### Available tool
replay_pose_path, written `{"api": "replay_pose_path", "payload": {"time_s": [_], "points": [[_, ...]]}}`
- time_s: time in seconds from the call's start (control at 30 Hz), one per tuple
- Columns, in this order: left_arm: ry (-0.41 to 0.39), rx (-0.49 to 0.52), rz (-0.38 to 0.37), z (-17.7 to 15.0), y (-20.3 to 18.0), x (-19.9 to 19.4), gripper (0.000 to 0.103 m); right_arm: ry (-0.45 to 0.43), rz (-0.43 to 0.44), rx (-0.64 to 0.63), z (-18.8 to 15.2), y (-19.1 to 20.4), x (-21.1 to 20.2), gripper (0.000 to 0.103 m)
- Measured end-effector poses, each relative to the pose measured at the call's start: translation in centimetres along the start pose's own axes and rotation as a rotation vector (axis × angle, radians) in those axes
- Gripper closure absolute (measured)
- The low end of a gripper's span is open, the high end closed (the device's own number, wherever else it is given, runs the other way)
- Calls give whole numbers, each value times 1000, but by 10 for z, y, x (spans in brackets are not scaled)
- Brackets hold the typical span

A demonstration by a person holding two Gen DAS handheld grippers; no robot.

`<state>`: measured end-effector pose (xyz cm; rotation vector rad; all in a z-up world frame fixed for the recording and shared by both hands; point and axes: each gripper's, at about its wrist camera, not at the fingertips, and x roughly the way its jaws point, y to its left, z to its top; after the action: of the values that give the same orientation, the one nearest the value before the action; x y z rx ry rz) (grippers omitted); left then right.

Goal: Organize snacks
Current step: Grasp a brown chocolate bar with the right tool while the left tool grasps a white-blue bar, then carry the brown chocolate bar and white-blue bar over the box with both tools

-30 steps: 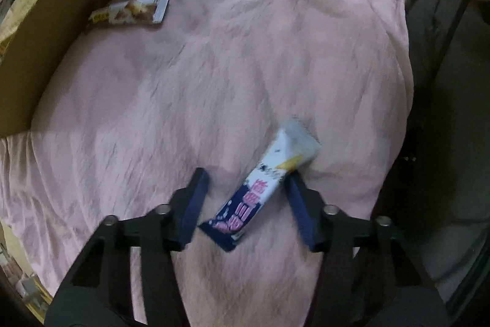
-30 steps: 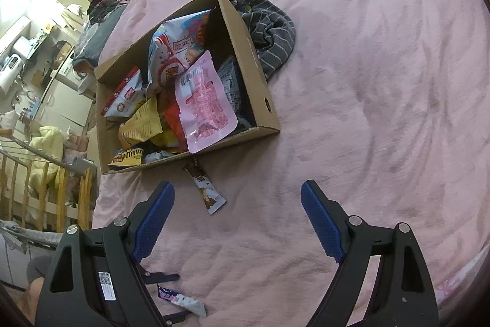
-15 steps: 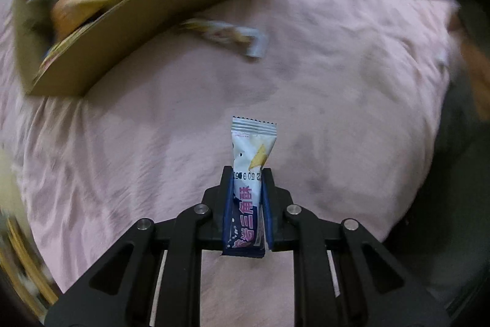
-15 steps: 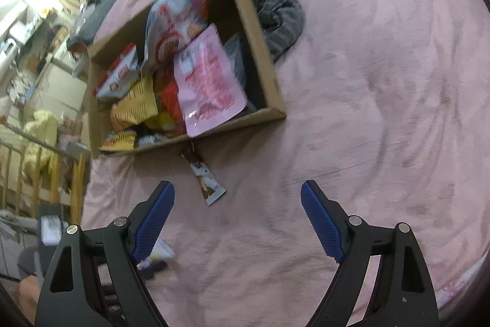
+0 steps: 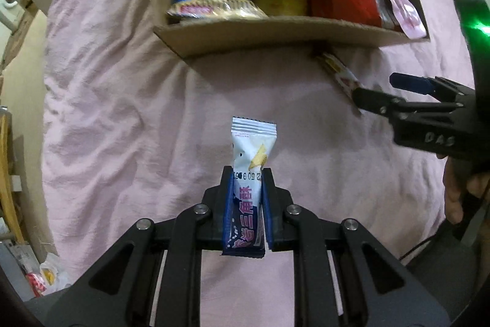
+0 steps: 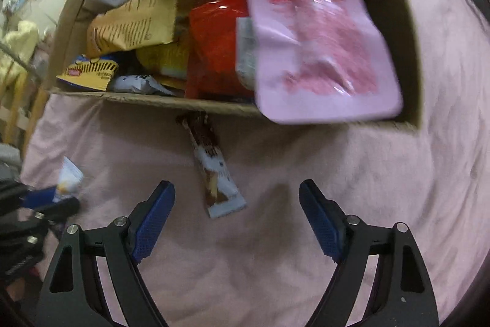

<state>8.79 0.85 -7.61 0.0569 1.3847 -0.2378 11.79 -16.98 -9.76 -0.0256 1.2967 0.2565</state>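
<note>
My left gripper point(image 5: 246, 173) is shut on a blue-and-white snack packet point(image 5: 252, 143), which sticks up clear of the pink bedsheet point(image 5: 122, 127). Ahead stands a cardboard box point(image 5: 275, 36) crammed with snack bags. A brown-and-white snack bar point(image 6: 214, 167) lies on the sheet against the box's front wall point(image 6: 153, 98). My right gripper point(image 6: 236, 188) hangs over the bar's near end, its jaws wide and closing, the pads not touching the bar. From the left wrist, the right gripper point(image 5: 375, 88) is at the right by the bar point(image 5: 337, 69). The left gripper point(image 6: 46, 201) shows at the right wrist view's left edge.
A pink pouch point(image 6: 312, 36) overhangs the box's front right corner. The bed's edge runs down the left, with a wooden frame point(image 5: 7, 173) and bags point(image 5: 46, 278) below. A person's hand point(image 5: 459, 192) grips the right tool.
My left gripper shut on the blue-and-white packet, lifted it and swung round toward the box. My right gripper came down close over the brown-and-white bar.
</note>
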Motion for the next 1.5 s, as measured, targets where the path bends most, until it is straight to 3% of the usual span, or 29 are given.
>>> {"api": "replay_pose_path", "payload": {"time_s": [0.13,0.33,0.4,0.43,0.8,1.17,1.5], "points": [[-8,-39,1,-2,24,-8,89,21,-11,-18,8,8,15,26],[-18,-41,13,1,28,-9,89,39,-36,-42,13,13,31,48],[-26,-41,18,2,30,-11,89,33,-31,-54,12,16,31,79],[-28,-40,22,8,18,0,89,33,-28,-60,11,17,31,85],[-73,-76,69,16,17,2,89,36,43,-90,-2,31,19,85],[-107,-89,128,14,25,5,89,9,51,-103,-14,31,-1,85],[-151,-86,196,11,32,2,89,-28,63,-94,2,26,-15,85]]}}
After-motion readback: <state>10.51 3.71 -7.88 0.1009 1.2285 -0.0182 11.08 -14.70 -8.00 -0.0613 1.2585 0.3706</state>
